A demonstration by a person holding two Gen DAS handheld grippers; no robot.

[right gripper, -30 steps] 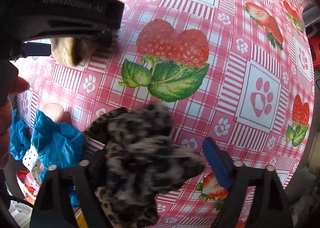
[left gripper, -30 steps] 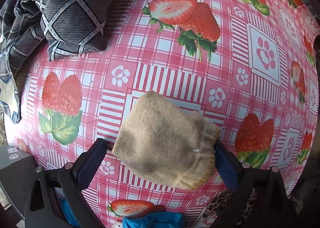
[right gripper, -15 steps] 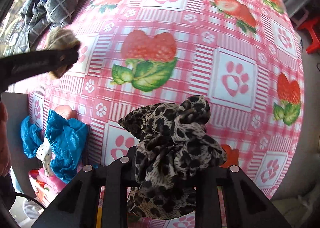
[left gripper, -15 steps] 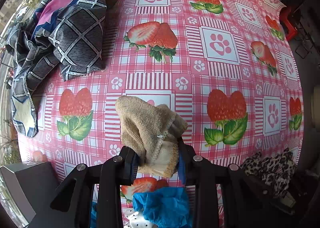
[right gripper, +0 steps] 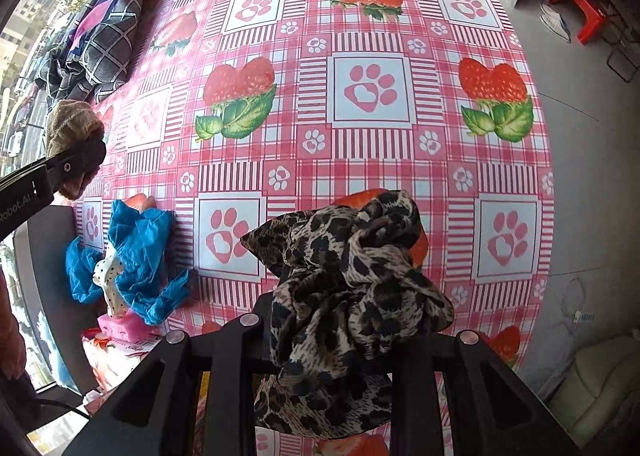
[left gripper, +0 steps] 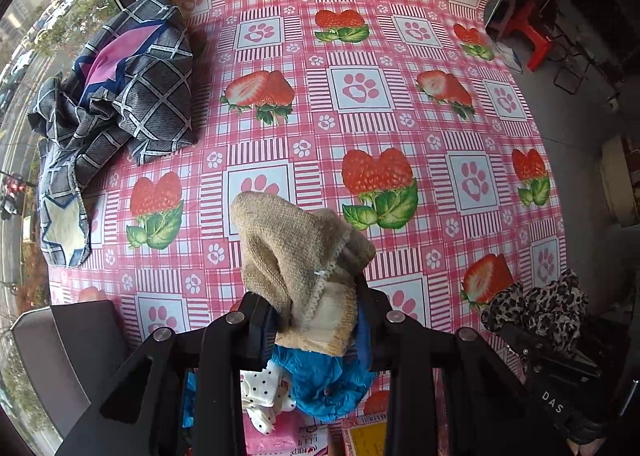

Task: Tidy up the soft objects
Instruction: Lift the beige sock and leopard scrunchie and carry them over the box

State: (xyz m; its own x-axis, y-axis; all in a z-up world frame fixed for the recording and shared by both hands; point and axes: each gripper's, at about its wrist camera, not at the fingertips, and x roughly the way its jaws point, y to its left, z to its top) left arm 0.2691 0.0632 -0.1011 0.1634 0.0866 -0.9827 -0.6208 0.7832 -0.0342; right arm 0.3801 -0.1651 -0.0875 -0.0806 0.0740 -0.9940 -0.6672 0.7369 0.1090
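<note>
Our left gripper point(left gripper: 316, 312) is clamped on a beige knit sock point(left gripper: 296, 252), held clear above the table point(left gripper: 360, 128) near its front edge. Our right gripper point(right gripper: 344, 340) is clamped on a leopard-print scrunchie point(right gripper: 348, 288), likewise lifted, over the table's front right corner.

My left tool point(left gripper: 316, 320) was raised above the worktop point(left gripper: 400, 128), its two fingers pinched tight on a beige knit piece point(left gripper: 296, 252) that bunched up between them. My right tool point(right gripper: 344, 320) was held at a similar height off to the right, fingers clamped together on a leopard-print cloth point(right gripper: 348, 280) hanging from the grip.
</note>
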